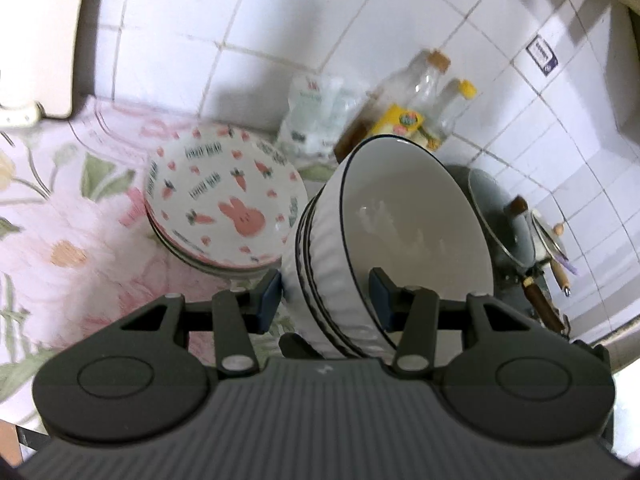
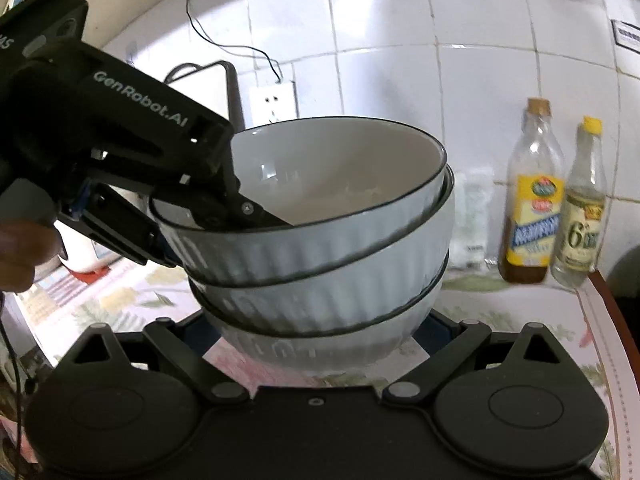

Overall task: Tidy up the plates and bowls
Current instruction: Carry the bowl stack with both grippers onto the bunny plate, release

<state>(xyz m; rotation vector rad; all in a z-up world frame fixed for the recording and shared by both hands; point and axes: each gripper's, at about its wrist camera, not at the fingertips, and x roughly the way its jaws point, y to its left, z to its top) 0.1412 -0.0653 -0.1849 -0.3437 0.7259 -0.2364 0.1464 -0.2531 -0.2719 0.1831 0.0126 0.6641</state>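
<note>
A stack of three white ribbed bowls with dark rims hangs tilted above the floral cloth. My left gripper is shut on the stack's near wall, one pad outside and one pad inside the top bowl. In the right wrist view the bowls fill the middle. There my left gripper bites the rim from the left. My right gripper clasps the bottom bowl from both sides, its fingertips partly hidden behind it. A stack of rabbit-and-carrot plates rests on the cloth, left of the bowls.
Two bottles and a clear bag stand against the tiled wall. A grey pot with a lid sits right of the bowls. A white appliance and a wall socket are behind. A hand holds the left gripper.
</note>
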